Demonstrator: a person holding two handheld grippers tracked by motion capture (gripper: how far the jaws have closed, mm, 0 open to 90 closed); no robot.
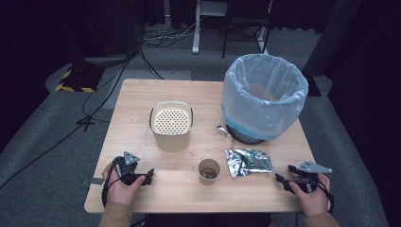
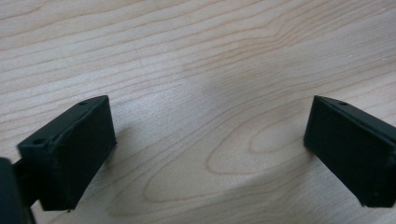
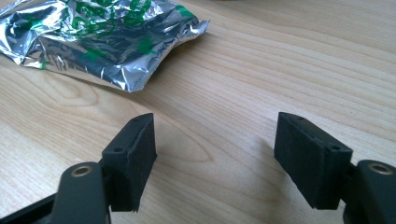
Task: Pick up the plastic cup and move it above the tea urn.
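my right gripper (image 3: 215, 158) jaws stand wide and empty; the foil packet (image 3: 100, 39) lies ahead-left, nearer than my left gripper (image 1: 142, 178).

No lettering I can read anywhere: the foil packet (image 3: 100, 39) before me carries green printing too crumpled to make out, and the paper cup (image 1: 209, 171) bears nothing legible.

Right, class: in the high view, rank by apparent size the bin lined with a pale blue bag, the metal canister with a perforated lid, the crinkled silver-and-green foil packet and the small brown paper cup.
1. Bin lined with a pale blue bag
2. Metal canister with a perforated lid
3. Crinkled silver-and-green foil packet
4. Small brown paper cup
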